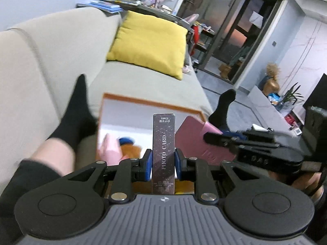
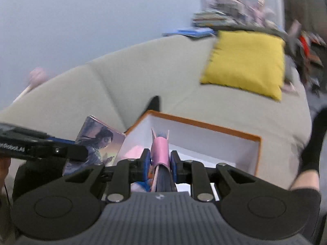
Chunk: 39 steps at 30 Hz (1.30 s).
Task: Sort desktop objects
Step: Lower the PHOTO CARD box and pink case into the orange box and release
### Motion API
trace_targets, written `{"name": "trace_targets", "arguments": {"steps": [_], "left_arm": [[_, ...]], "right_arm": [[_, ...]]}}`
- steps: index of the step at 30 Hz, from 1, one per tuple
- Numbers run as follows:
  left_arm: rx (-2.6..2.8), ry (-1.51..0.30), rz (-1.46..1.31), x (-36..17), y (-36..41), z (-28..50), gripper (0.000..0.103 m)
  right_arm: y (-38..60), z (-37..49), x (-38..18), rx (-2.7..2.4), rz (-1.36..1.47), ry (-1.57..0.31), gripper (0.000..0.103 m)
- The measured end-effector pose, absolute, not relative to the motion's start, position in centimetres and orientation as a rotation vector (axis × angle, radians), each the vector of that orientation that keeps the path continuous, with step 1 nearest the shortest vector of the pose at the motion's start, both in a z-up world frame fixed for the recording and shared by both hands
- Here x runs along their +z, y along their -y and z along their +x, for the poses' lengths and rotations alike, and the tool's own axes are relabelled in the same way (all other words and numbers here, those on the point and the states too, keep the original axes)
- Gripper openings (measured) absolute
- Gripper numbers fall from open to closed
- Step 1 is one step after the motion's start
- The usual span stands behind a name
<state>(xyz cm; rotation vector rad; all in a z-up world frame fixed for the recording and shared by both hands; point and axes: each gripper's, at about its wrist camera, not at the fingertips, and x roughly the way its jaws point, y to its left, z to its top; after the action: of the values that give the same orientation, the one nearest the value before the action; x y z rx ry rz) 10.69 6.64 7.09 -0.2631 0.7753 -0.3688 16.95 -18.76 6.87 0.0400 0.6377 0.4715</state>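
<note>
1. Holding both items above orange-rimmed box on sofa, ready to sort
2. left gripper clamps photo card box upright
3. right gripper pinches pink notebook edge-on over box's near edge

Both hand-held grippers clamped, pts down
</note>
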Motion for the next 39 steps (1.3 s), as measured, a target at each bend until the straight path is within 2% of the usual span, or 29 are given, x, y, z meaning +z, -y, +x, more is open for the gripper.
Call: {"name": "trace_targets", "arguments": {"steps": [4, 10, 21, 33, 39], "left_arm": [[-0.381, -0.830, -0.258, 5.6, -4.0, 15.3, 0.025], [-0.360, -0.983, -0.246, 0.0, -1.0, 20.4, 0.025], [-0.308, -1.157, -0.085, -5.3, 1.2, 22.0, 0.025], [-0.310, -1.192, -0.117, -5.3, 0.2, 22.0, 0.027], [-0.334, -1.137, -0.144, -3.8, -0.9, 21.0, 0.031]], "right_arm": [[19.7, 19.7, 4.5, 0.396, 0.132, -0.685, 0.022], [20.9, 23.3, -0.1, 0.291, 0.245, -0.772, 0.022], [20.1, 24.9, -5.1, 0.274, 0.368, -0.903, 0.022], [19.2, 25.0, -6.3, 0.327, 0.443, -1.011, 0.022], [18.5, 25.0, -6.1, 0.348, 0.436, -1.020, 0.023]]}}
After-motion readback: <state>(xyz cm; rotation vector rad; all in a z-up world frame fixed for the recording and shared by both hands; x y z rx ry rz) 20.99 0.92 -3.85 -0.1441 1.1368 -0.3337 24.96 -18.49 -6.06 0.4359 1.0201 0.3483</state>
